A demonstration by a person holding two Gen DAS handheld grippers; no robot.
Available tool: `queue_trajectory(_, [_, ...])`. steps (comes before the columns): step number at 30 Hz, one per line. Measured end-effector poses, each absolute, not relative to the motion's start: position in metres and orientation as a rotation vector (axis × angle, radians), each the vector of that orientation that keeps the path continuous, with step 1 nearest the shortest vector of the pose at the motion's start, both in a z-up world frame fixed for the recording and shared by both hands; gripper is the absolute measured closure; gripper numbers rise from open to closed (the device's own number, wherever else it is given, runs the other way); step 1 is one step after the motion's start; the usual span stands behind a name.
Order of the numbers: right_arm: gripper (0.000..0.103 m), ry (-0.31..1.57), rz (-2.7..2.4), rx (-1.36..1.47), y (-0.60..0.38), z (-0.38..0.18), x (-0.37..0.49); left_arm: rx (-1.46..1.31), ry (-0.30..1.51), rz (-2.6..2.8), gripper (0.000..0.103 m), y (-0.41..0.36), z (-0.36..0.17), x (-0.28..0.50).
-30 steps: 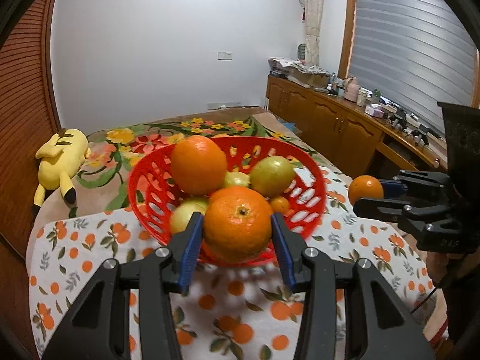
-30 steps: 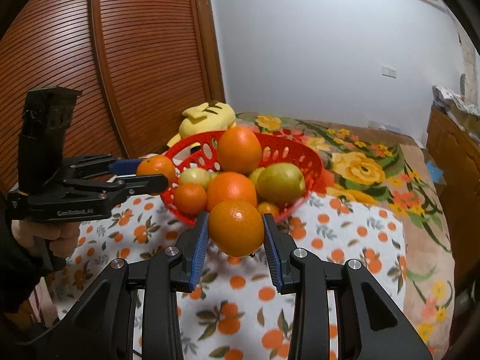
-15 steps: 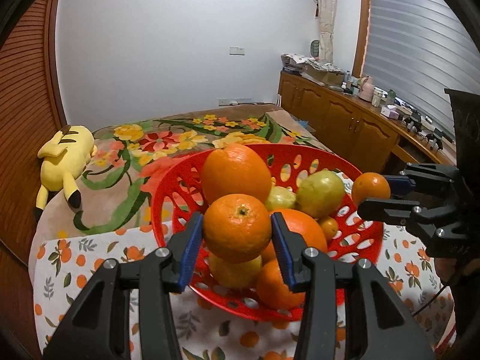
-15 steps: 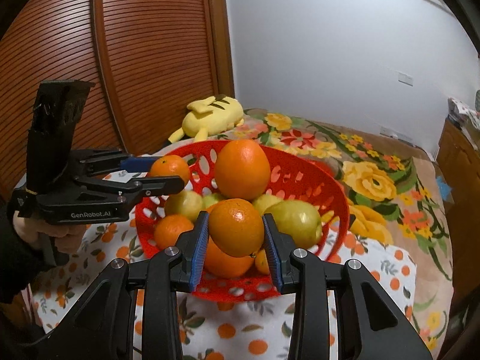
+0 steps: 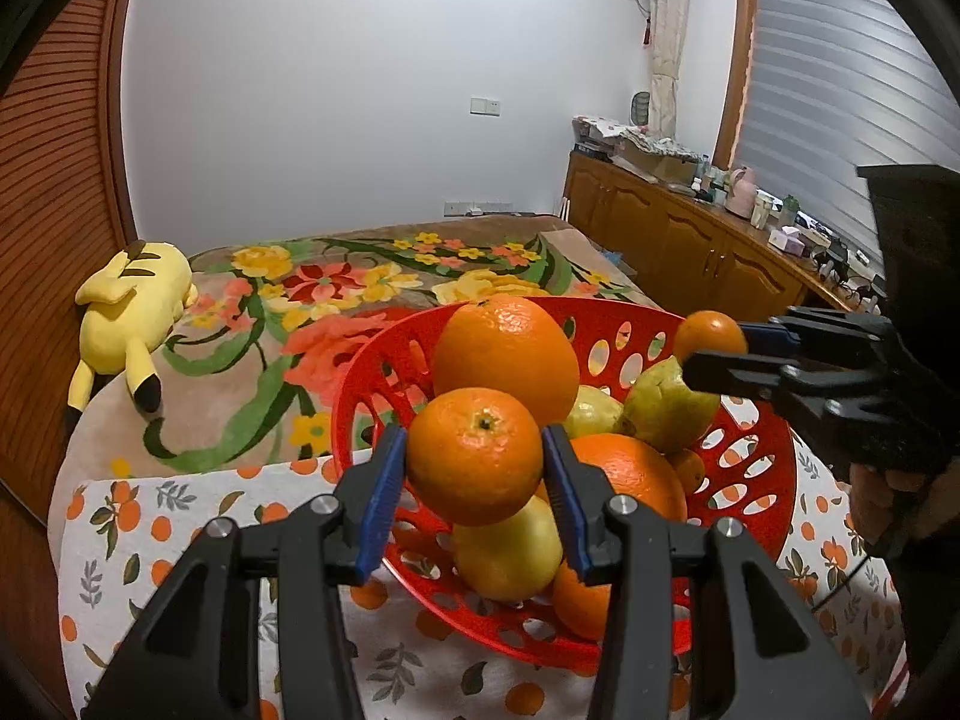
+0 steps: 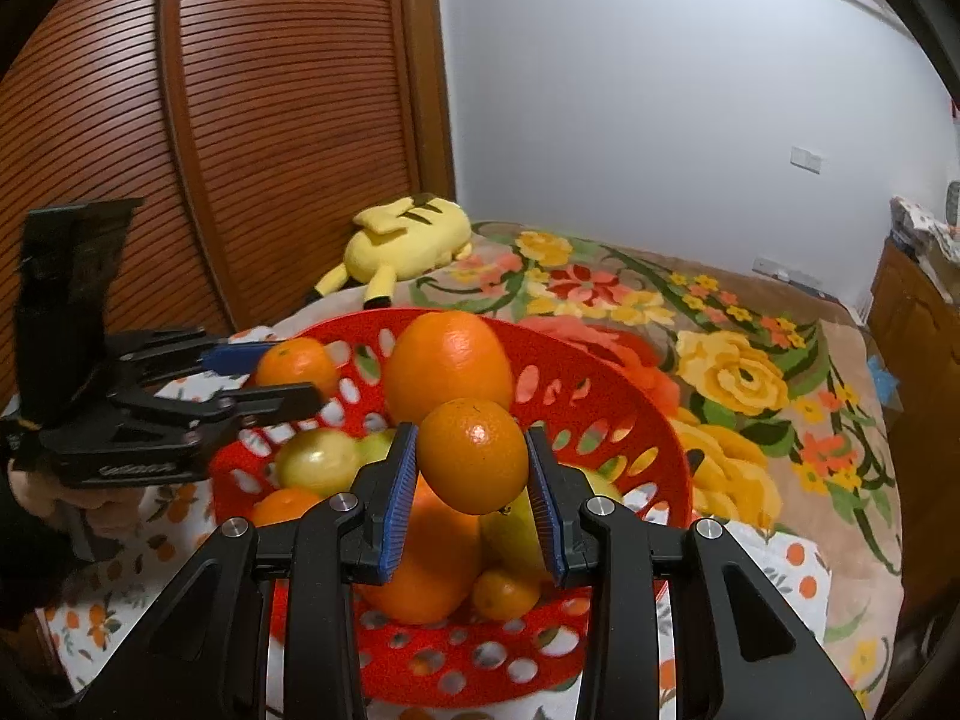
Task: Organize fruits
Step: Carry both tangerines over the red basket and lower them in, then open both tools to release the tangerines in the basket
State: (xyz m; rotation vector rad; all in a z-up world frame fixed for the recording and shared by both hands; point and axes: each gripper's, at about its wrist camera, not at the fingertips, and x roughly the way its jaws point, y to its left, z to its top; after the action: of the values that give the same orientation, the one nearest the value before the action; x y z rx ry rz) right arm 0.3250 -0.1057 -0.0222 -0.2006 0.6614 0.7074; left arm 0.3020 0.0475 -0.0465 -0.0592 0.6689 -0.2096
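A red perforated basket (image 5: 774, 468) (image 6: 648, 420) holds several oranges and green-yellow fruits, with a large orange (image 5: 507, 354) (image 6: 447, 366) on top. My left gripper (image 5: 474, 462) is shut on an orange (image 5: 474, 456) and holds it over the basket's near left side; it also shows in the right wrist view (image 6: 282, 372) with its orange (image 6: 294, 363). My right gripper (image 6: 471, 456) is shut on a smaller orange (image 6: 471, 456) above the fruit pile; it shows in the left wrist view (image 5: 714, 348) with that orange (image 5: 708, 333).
The basket stands on a cloth with an orange print (image 5: 120, 528). Behind it lies a floral blanket (image 5: 336, 294) with a yellow plush toy (image 5: 135, 306). A wooden sideboard (image 5: 690, 240) runs along the right wall, a slatted wooden door (image 6: 240, 120) on the left.
Both grippers, each still holding its orange, have moved forward from the basket's near edge to above the fruit inside it.
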Motion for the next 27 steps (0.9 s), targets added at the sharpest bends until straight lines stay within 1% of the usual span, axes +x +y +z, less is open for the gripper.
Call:
queue_trajectory(7, [0.068,0.669,0.661,-0.197,-0.104,-0.028,0.34,-0.062,0.669,-0.209,0.059,0.05,-0.048,0.303])
queue_trajectory(8, [0.067,0.663,0.656,-0.191,-0.104,-0.028,0.342,-0.062,0.668,-0.211,0.059,0.05,-0.048,0.303])
queue_trajectory(9, [0.062,0.658,0.651,-0.181,-0.105,-0.027,0.342,-0.062,0.669,-0.21,0.059,0.05,-0.048,0.303])
queue_trajectory(27, [0.062,0.658,0.647,-0.16,-0.117,-0.028,0.329,-0.066,0.658,-0.19,0.058,0.047,-0.048,0.3])
